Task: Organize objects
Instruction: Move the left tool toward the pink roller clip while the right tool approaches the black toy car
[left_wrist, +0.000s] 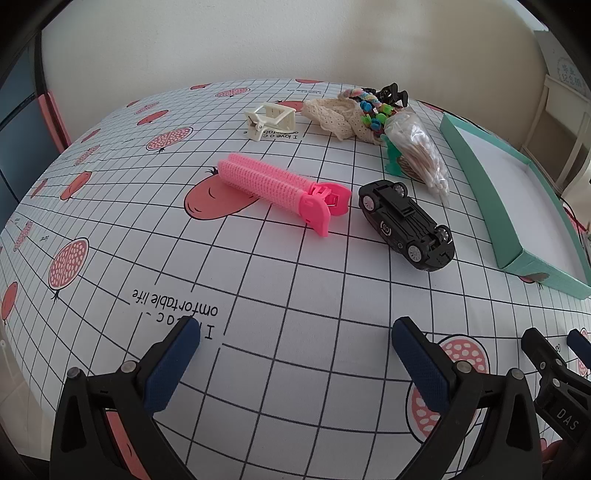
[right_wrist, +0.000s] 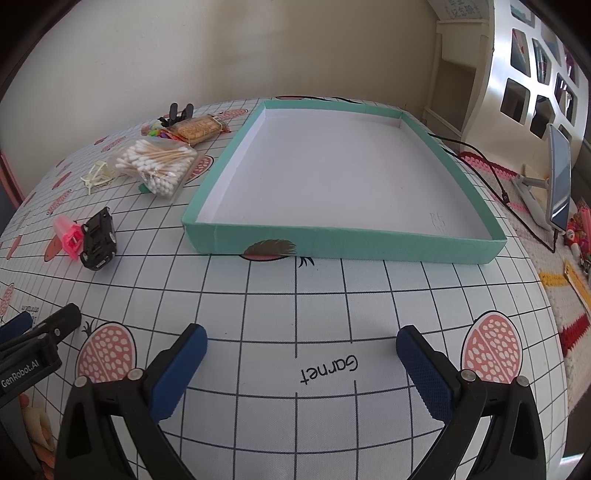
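**Nothing in the tray yet, both grippers empty**

Hovering low over the grid-printed tablecloth (left_wrist: 295, 295), the left gripper (left_wrist: 295, 332) has its blue-padded fingers spread wide with nothing between them; the right gripper (right_wrist: 301, 338) is likewise spread and empty. Ahead of the right one sits the shallow teal cardboard tray (right_wrist: 343, 242), white inside and bare, so by my reading the sorting has not begun.

All the loose things lie on the left side: a pink ribbed plastic hair-roller clip (left_wrist: 284, 190), a black toy car (left_wrist: 406, 225) flipped on its roof, a cream plastic clip (left_wrist: 271, 120), a clear bag of cotton swabs (left_wrist: 417, 151), and a heap of lace and coloured beads (left_wrist: 354, 110) (too jumbled to sort out piece by piece).

The pink clip lies straight ahead of the left fingers, well apart from them, with its long axis running from far-left to near-right, slanted across their line of closing. The left gripper is plainly the nearer. A grasp would likely go across the ribbed barrel, wrist turned slightly to square up.
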